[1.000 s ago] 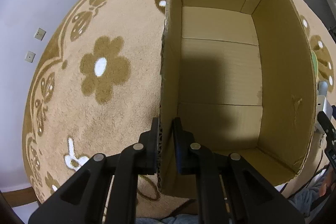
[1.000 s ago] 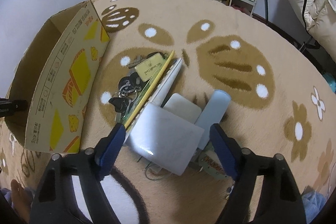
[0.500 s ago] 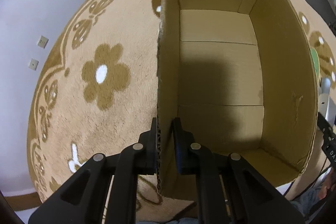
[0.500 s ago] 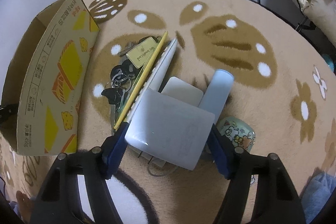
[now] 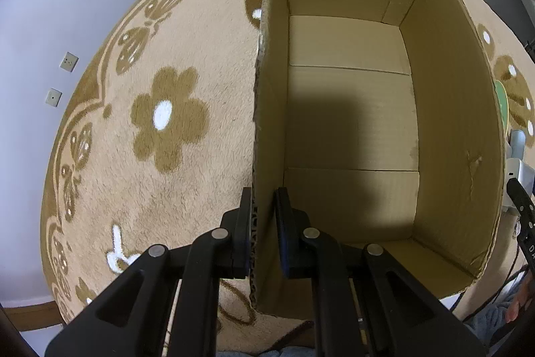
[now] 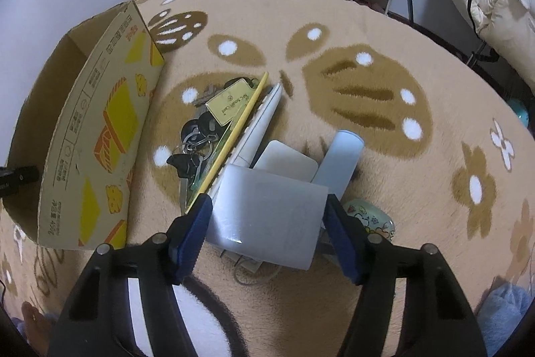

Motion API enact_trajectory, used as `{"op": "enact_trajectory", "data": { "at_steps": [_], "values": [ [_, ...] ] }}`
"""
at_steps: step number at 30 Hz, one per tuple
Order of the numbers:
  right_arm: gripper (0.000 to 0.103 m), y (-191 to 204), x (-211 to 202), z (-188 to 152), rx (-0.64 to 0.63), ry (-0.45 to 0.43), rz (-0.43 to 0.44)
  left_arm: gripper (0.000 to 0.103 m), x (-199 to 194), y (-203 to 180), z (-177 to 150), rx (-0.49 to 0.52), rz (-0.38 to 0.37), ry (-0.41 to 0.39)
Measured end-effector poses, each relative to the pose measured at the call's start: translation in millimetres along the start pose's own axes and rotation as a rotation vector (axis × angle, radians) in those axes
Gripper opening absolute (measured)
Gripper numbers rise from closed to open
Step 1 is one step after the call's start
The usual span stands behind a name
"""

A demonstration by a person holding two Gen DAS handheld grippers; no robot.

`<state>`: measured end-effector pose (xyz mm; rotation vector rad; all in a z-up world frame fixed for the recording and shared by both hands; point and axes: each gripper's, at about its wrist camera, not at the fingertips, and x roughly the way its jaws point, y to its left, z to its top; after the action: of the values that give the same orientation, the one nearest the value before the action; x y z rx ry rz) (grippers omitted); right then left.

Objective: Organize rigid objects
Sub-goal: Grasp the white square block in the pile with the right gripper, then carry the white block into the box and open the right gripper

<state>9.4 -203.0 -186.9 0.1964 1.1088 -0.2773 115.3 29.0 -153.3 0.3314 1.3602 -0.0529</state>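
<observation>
Silver-grey and flat with rounded corners, the slab (image 6: 267,216) tops the pile at 6 o'clock in our right view, and our right gripper (image 6: 267,230) has its blue pads (image 6: 192,235) against both side edges, closed onto it. Writing is sparse: the gold tag (image 6: 230,104) on the keys (image 6: 194,139) carries script too small for us to read, and the box (image 6: 90,136) shows orange and yellow graphics with print we cannot make out. Around the slab lie a yellow ruler (image 6: 234,136) running toward 12, a white bar (image 6: 262,122) beside it, a pale tube (image 6: 341,163) at 2, a smaller grey pad (image 6: 284,156) and a painted dish (image 6: 371,219) at 3, all on the flowered rug (image 6: 367,22). At 9 stands the box. Our left gripper (image 5: 264,223) pinches its near wall (image 5: 267,122), one finger inside, one outside; we see only bare cardboard within.
</observation>
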Motion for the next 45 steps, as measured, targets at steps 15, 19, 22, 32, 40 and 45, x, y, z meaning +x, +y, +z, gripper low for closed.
{"op": "enact_trajectory", "data": {
  "at_steps": [15,19,22,32,40,45],
  "values": [
    [0.068,6.6,-25.7,8.2,-0.021,-0.082,0.051,0.011,-0.1,-0.1,-1.6,0.003,0.001,-0.008],
    [0.068,17.1,-36.9,16.0,-0.051,-0.133,0.058,0.011,0.2,-1.1,-2.1,0.007,0.004,-0.007],
    [0.068,24.1,-42.3,27.5,-0.058,-0.163,0.084,0.011,0.0,-0.2,-2.1,0.013,-0.003,-0.006],
    [0.068,61.0,-63.2,66.8,-0.1,-0.284,0.183,0.011,-2.0,-1.5,-1.8,0.02,-0.005,-0.01],
    [0.068,81.1,-57.9,73.8,-0.116,-0.324,0.256,0.011,-2.7,-2.3,-2.1,0.014,-0.01,-0.01],
    [0.068,95.4,-50.7,67.9,-0.162,-0.308,0.276,0.01,-4.8,-6.2,-2.1,0.02,0.002,-0.016]
  ]
}}
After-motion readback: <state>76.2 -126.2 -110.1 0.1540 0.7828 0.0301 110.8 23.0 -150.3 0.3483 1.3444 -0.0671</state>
